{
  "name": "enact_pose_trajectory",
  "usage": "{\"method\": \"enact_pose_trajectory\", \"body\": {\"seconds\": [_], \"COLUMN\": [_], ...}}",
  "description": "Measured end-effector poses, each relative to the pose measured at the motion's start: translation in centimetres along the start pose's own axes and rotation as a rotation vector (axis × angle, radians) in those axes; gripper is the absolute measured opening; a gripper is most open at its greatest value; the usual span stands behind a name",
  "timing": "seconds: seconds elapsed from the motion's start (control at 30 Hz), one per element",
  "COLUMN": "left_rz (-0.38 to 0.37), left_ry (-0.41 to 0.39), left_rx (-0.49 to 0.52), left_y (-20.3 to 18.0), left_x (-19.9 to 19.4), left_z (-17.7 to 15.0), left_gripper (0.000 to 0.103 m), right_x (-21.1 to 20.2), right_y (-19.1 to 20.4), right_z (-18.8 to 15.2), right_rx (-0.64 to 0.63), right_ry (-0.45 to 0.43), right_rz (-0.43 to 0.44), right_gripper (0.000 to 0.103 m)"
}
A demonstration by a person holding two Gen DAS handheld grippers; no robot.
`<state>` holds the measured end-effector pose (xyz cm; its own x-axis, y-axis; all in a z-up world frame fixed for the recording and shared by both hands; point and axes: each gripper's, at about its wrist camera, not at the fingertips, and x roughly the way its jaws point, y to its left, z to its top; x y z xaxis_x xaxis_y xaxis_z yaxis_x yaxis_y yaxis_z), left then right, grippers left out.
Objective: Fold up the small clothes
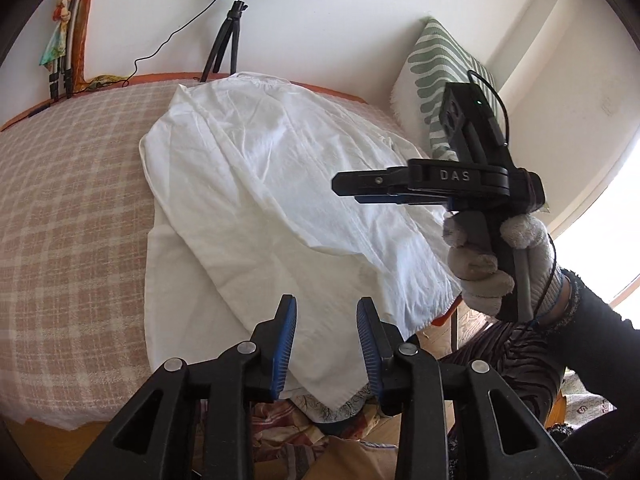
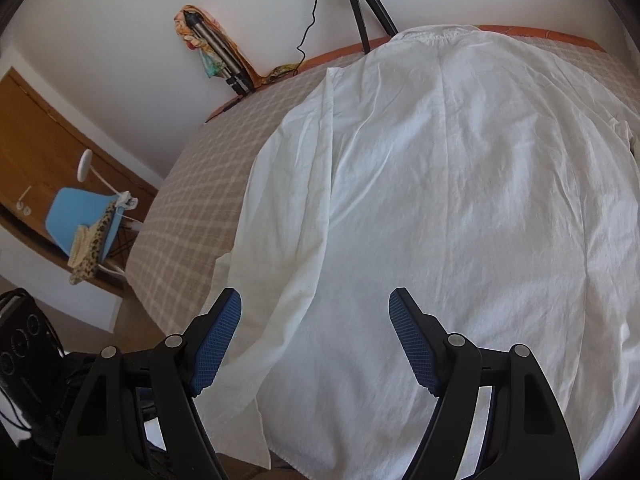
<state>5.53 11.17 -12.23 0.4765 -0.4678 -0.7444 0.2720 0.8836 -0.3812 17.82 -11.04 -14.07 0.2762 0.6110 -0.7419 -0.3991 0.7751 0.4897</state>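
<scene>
Left gripper point(image 1: 327, 338): jaws parted to a narrow gap, nothing between the blue pads, poised above the near hem of the white shirt point(image 1: 260, 184). White shirt: one item, spread on the checked bedcover point(image 1: 72, 208); long axis runs away from both grippers, collar end toward the wall by the tripod point(image 1: 224, 44), hem overhanging the near bed edge; left sleeve side already turned in over the body, making a long straight edge on that flank. Right gripper point(image 2: 315, 340): jaws wide, empty, held over the lower shirt body in its own view; seen side-on in the left wrist view point(image 1: 360, 188), gripped by a gloved hand point(image 1: 496, 264) over the shirt's right flank. Judgement: the unfolded right flank lies nearest the right gripper, while the hem corner lies directly ahead of the left; the coming fold likely turns on which edge is taken first. Green-patterned cushion point(image 1: 440, 80): against the wall at far right, well apart from the shirt.
</scene>
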Motion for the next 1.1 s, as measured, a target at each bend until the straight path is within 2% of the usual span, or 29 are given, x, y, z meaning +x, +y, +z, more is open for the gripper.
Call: {"method": "enact_pose_trajectory", "body": {"seconds": [0.1, 0.17, 0.3, 0.37, 0.5, 0.57, 0.6, 0.63, 0.73, 0.83, 0.9, 0.93, 1.03, 1.07, 1.1], "left_rz": [0.067, 0.092, 0.031, 0.015, 0.018, 0.012, 0.010, 0.008, 0.017, 0.026, 0.059, 0.071, 0.103, 0.115, 0.119], "left_ry": [0.035, 0.064, 0.123, 0.129, 0.128, 0.121, 0.114, 0.105, 0.072, 0.037, 0.023, 0.028, 0.069, 0.069, 0.067], "left_rx": [-0.143, -0.180, -0.263, -0.258, -0.235, -0.248, -0.248, -0.246, -0.230, -0.243, -0.233, -0.227, -0.213, -0.217, -0.219], "left_y": [4.4, 6.2, 7.8, 7.6, 7.1, 7.2, 7.1, 7.1, 7.1, 7.6, 7.8, 7.9, 8.1, 8.2, 8.3], "left_x": [1.9, 3.3, 6.0, 6.8, 7.9, 7.9, 7.6, 7.1, 5.3, 3.3, 2.6, 2.6, 3.8, 3.9, 3.8], "left_z": [0.9, 1.3, 1.7, 1.7, 2.1, 2.3, 2.4, 2.4, 2.7, 3.1, 3.1, 2.9, 2.0, 1.6, 1.3], "left_gripper": [0.031, 0.031, 0.031, 0.029, 0.000, 0.000, 0.000, 0.000, 0.000, 0.000, 0.000, 0.000, 0.000, 0.004, 0.017], "right_x": [-0.1, 0.0, 0.7, 1.1, 2.5, 3.0, 3.4, 3.8, 4.5, 4.1, 3.8, 3.7, 4.1, 4.3, 4.5], "right_y": [-0.6, -0.7, -0.4, -0.2, 0.0, 0.1, 0.0, -0.2, -0.7, 0.1, 0.4, 0.5, -0.2, -0.5, -0.6], "right_z": [-0.6, -1.0, -1.8, -2.3, -3.4, -3.6, -3.6, -3.6, -3.5, -3.2, -3.3, -3.3, -4.1, -4.3, -4.6], "right_rx": [0.014, 0.014, -0.016, -0.033, -0.061, -0.060, -0.047, -0.018, 0.116, 0.166, 0.191, 0.185, 0.155, 0.150, 0.132], "right_ry": [0.019, 0.036, 0.081, 0.114, 0.183, 0.201, 0.220, 0.244, 0.270, 0.261, 0.252, 0.249, 0.255, 0.263, 0.267], "right_rz": [0.019, 0.020, 0.008, 0.017, 0.008, 0.020, 0.040, 0.081, 0.234, 0.352, 0.417, 0.410, 0.269, 0.227, 0.178], "right_gripper": [0.077, 0.077, 0.077, 0.077, 0.076, 0.055, 0.027, 0.006, 0.003, 0.003, 0.002, 0.002, 0.002, 0.002, 0.002]}}
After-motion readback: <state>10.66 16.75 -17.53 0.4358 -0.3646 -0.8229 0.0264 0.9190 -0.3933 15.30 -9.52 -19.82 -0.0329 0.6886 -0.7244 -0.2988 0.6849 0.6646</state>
